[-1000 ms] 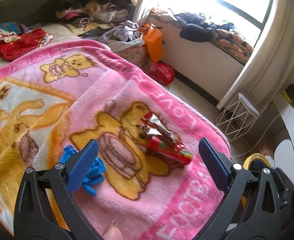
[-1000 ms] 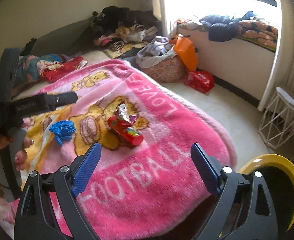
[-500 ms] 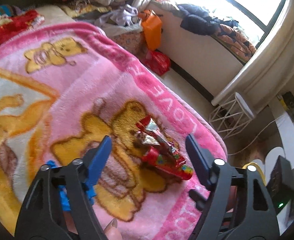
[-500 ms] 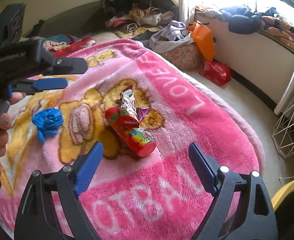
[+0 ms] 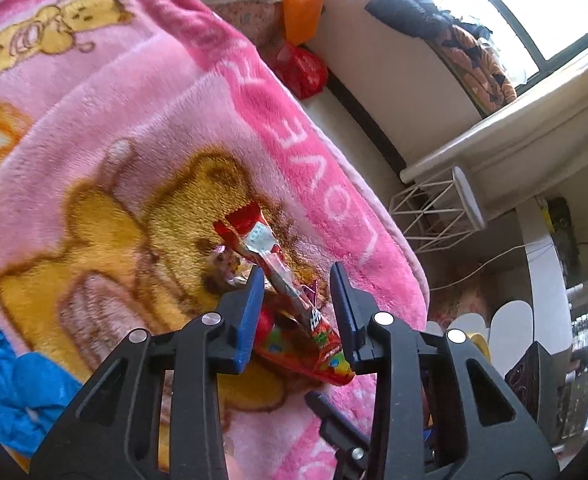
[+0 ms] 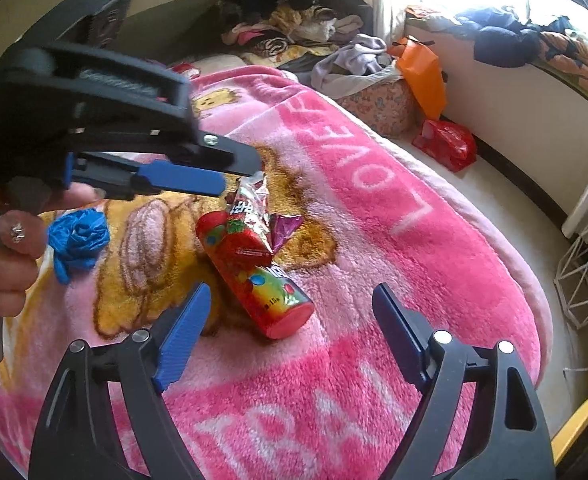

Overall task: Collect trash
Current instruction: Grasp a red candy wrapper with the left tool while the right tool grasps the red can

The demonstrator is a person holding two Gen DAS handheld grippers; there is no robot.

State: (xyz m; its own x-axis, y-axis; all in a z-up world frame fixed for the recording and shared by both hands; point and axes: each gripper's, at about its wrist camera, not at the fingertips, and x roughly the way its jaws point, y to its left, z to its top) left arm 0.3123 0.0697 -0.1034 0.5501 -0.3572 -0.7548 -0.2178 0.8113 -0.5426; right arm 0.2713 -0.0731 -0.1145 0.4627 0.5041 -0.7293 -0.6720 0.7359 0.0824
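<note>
Risk: slip | left gripper [image 5: 296, 286] half-spread astride foil wrapper [image 5: 269, 258], not yet pinching | wrapper lies across candy tube [image 6: 253, 276] on blanket [image 6: 414, 240] | thin foil may slide out, tube roll | right gripper [image 6: 289, 320] spread wide, empty
</note>
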